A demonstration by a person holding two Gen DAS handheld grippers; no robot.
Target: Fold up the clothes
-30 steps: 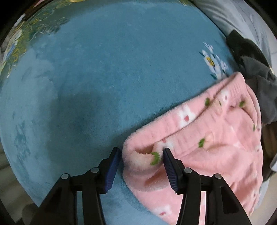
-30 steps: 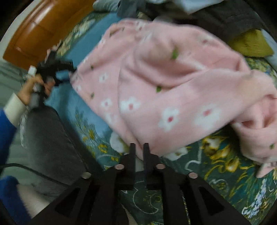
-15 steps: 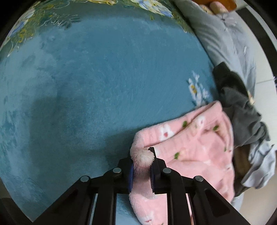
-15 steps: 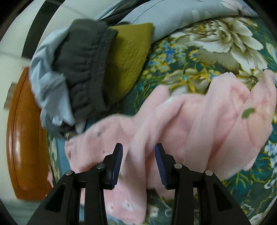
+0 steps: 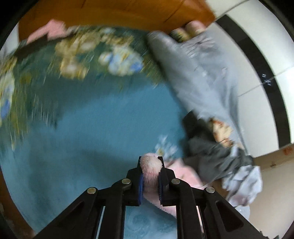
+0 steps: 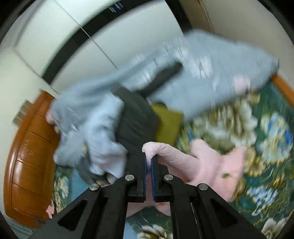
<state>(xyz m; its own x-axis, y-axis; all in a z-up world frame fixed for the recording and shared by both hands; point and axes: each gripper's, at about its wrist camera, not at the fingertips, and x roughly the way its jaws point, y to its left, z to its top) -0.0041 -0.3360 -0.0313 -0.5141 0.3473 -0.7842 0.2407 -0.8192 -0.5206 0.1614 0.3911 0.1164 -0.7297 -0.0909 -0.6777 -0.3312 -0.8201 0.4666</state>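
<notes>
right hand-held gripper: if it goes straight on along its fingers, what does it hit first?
Most likely the dark grey garment in the heap just beyond the right hand-held gripper, which is shut on the pink fleece garment. Blur and fisheye leave depth unclear.

Left wrist camera is looking along its fingers [image 5: 140, 181], close over the blue floral bedspread [image 5: 88, 132], facing the headboard [image 5: 114, 11] and wall. Right wrist camera is looking along its own fingers [image 6: 142, 176], close, tilted up toward the wall. Both are taking in the pink garment [image 5: 150, 163] [image 6: 205, 161], grey clothes pile [image 5: 216, 158] [image 6: 136, 117] and bedspread; both blurred.
</notes>
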